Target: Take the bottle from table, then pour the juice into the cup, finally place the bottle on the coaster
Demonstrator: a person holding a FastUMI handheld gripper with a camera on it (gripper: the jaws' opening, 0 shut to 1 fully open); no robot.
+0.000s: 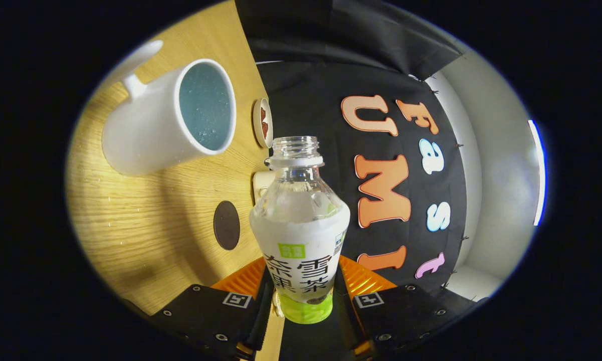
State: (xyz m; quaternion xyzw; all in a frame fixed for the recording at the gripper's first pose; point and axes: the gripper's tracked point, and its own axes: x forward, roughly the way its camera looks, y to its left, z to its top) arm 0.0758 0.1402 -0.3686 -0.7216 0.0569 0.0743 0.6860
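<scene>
While the claw [301, 296] was clamped on the lower body of the bottle [299, 228], both fingers pressing its sides, the view was rolled so that the table [130, 225] stood on edge to the claw's left. The bottle was uncapped and looked empty in its clear upper part. The white cup [168, 118], beyond the fingers and to their left, held a pale bluish liquid, so the take and probably the pour were judged done. The dark round coaster [226, 225] lay bare, just left of the bottle; placement remained. A small dish [263, 123] sat beyond the cup. The bottle's label carried printed characters, not transcribed; no brand was legible elsewhere
</scene>
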